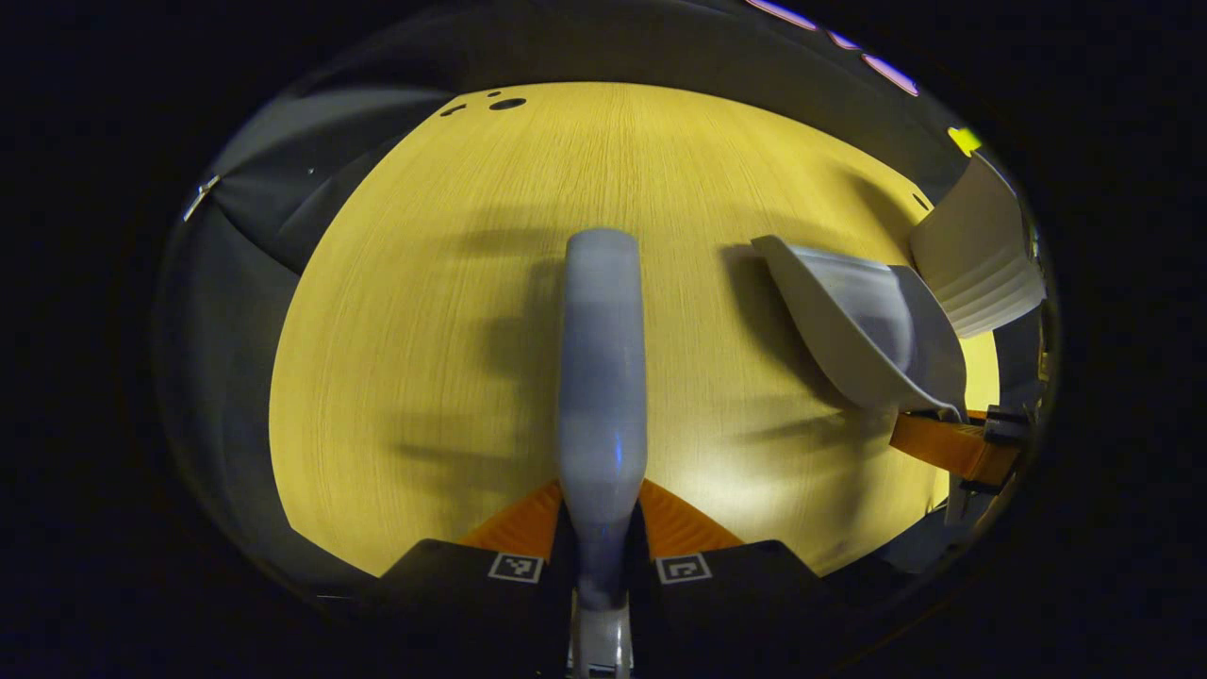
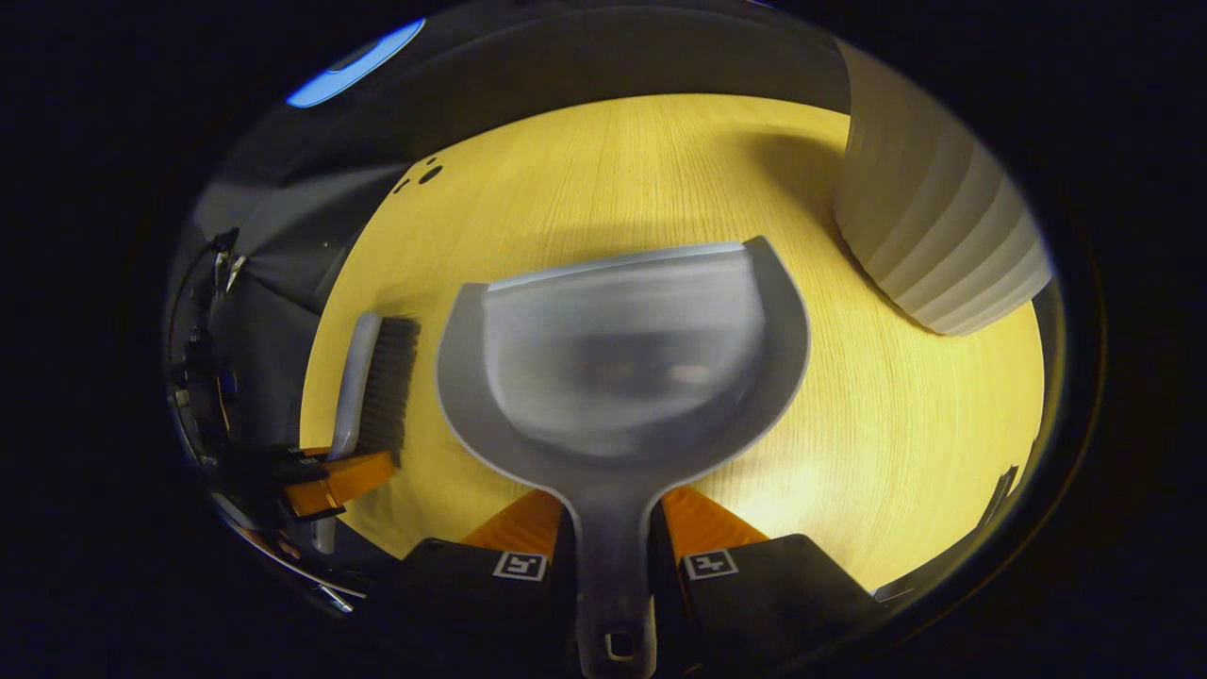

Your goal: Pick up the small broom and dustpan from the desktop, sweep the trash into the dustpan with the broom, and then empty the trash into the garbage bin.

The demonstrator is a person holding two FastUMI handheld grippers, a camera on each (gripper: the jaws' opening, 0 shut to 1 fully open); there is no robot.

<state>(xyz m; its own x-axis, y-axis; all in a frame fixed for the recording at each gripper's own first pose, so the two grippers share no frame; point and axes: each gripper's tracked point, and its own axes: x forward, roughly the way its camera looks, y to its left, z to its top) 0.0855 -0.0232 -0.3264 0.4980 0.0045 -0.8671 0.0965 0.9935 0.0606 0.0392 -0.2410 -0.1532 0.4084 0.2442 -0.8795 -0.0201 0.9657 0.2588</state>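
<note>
My left gripper is shut on the handle of the small grey broom, which points away from me over the yellow wooden desktop. In the right gripper view the broom shows its dark bristles at the left, with the left gripper under it. My right gripper is shut on the handle of the grey dustpan, its scoop blurred and facing forward. In the left gripper view the dustpan hangs tilted at the right, held by the right gripper. I cannot make out any trash.
A white ribbed garbage bin stands at the desktop's far right, close beside the dustpan, and shows as the bin in the left gripper view too. Small dark holes mark the desktop's far left corner. Dark booth wall surrounds the desktop.
</note>
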